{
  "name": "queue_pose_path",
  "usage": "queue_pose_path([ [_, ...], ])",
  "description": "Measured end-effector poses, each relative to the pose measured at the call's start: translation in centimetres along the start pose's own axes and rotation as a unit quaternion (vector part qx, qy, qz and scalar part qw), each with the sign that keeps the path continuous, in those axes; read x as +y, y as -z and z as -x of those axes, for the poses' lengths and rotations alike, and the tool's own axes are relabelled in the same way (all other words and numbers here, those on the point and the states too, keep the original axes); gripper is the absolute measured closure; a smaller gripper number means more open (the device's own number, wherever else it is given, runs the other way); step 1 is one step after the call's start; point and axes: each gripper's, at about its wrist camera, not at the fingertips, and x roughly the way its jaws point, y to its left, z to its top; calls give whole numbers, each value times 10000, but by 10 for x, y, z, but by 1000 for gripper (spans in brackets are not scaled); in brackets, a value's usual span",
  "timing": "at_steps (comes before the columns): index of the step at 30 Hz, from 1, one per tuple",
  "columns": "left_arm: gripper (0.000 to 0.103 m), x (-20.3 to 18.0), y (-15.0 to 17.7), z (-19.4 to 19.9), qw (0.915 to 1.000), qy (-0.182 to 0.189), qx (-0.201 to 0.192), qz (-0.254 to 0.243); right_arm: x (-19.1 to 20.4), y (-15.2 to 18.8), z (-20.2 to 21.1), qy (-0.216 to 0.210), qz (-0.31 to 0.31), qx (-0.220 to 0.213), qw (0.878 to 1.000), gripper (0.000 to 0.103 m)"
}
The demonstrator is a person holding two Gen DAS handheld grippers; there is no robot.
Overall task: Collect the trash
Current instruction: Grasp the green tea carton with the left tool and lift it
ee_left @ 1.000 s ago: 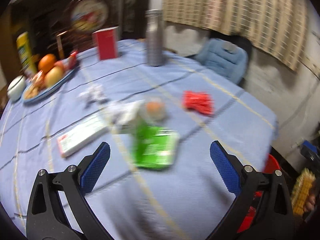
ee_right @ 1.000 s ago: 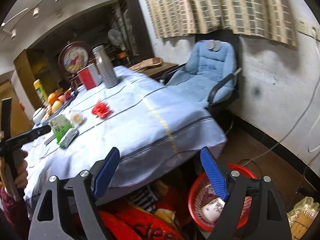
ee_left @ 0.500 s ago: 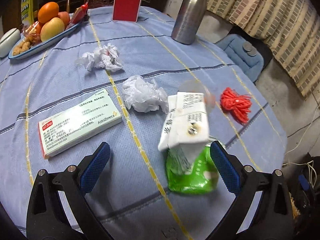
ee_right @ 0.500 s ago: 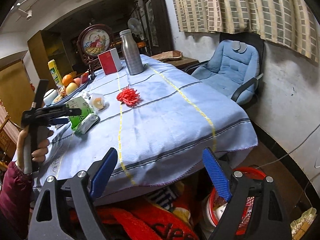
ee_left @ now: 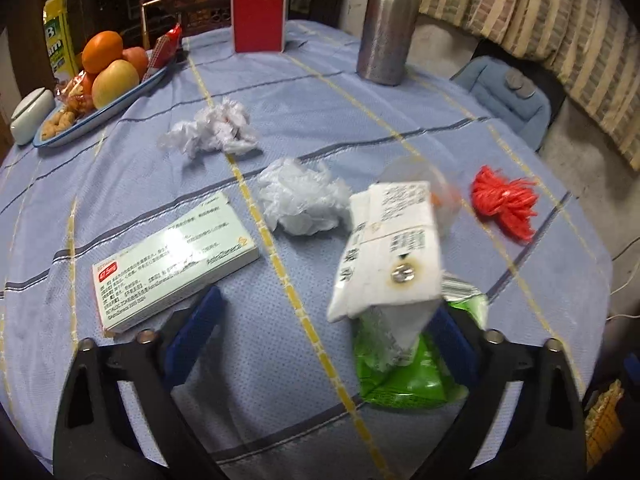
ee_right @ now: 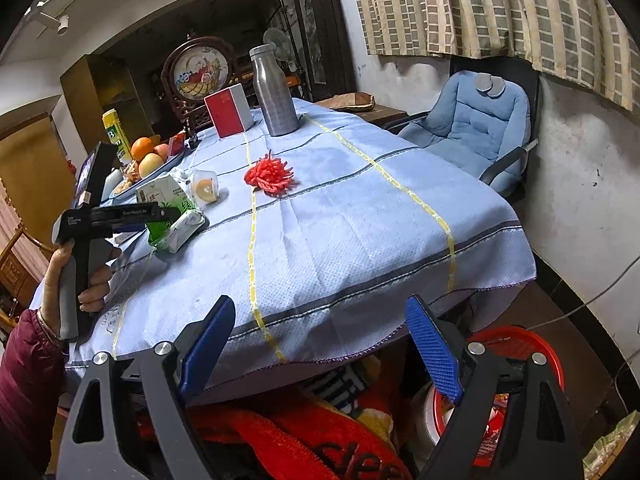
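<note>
The green and white carton [ee_left: 386, 280] stands on the blue tablecloth [ee_left: 320, 92], leaning, its folded white top tipped toward the camera and its green base low by the near edge of the cloth; its long axis runs roughly up from the cloth. Against the carton's right side sits the right-hand pad of the left gripper [ee_left: 320, 340], while the other pad stands well clear across bare cloth, so the carton lies off-centre, hard toward the right jaw. The jaws have just been closing, with the carton between them but not yet pinched from both sides (whether the near pad truly touches is hard to judge through the blur). The left hand is plainly the nearer one: the right gripper [ee_right: 320, 344] hovers spread and empty off the corner of the cloth, well apart from the carton, with a red basket [ee_right: 548, 352] on the floor below it. Beside the carton lie a crumpled plastic wad [ee_left: 304, 200], a clear cup [ee_left: 440, 192] half hidden behind the carton's top, a red yarn bundle [ee_left: 504, 200] and, on the far side from the yarn, a flat medicine box [ee_left: 172, 268]. The carton's base is partly masked by the pad, and the basket's contents are cut off.
</note>
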Motion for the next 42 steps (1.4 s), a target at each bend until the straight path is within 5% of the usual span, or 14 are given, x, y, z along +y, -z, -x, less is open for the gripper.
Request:
queue_pose_path([
  [2,53,-2,0,1,9995,310,40,-64,3,1,-1,-10,44,7,10000,18],
  [4,73,-3,0,2,9981,597,120,-92,6,1,-2,-15,94,11,10000,19],
  [10,76,19,13,44,9950,944,-321,60,13,-10,-3,-222,109,6,9997,20],
  [15,77,51,29,51,9963,837,-180,120,28,-27,-18,-706,14,111,9974,20],
  [18,70,53,28,52,9939,1055,-221,214,43,-29,-21,-794,143,71,9967,20],
  [20,37,40,25,54,9932,1137,-241,116,50,-29,-19,-760,266,32,9967,20],
  [23,8,19,23,62,9944,950,-465,-33,52,-28,-13,-615,382,-65,9974,20],
  [26,7,-5,16,65,9946,808,-573,-300,44,-28,-11,-655,287,-51,9974,20],
  [29,7,-27,6,51,9966,290,-449,-620,37,-27,-10,-689,174,-47,9975,20],
  [34,7,-26,-9,20,9960,-271,-156,-842,30,-25,-10,-688,124,-33,9976,20],
  [42,6,17,1,-8,9968,396,387,-572,46,-40,-32,-894,225,153,9956,20],
])
